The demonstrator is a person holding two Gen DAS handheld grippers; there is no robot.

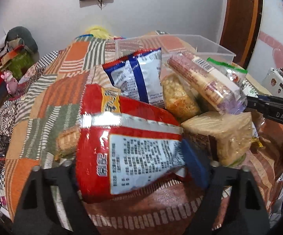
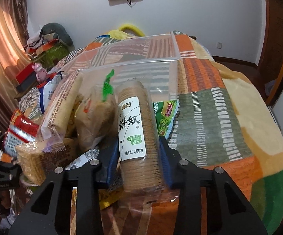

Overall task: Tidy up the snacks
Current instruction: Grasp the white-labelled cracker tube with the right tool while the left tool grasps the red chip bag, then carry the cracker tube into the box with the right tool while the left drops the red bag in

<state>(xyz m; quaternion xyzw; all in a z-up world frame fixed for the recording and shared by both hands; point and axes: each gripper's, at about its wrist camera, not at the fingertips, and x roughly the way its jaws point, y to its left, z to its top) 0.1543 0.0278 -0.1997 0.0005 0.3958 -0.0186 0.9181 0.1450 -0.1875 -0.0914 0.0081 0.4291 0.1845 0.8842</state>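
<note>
Right tool clamps biscuit roll; left view seemingly misses it.

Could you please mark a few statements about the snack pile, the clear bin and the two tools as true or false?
1. The right tool is closed on a round biscuit stack. True.
2. The red snack bag lies between the left tool's fingers. True.
3. The clear plastic bin is full of snacks. False: it looks empty; the snacks are piled in front of it.
4. The biscuit stack carries a black label. False: its label is white with dark characters.
5. The snacks rest on a bare wooden table. False: a patchwork blanket lies under them.
</note>
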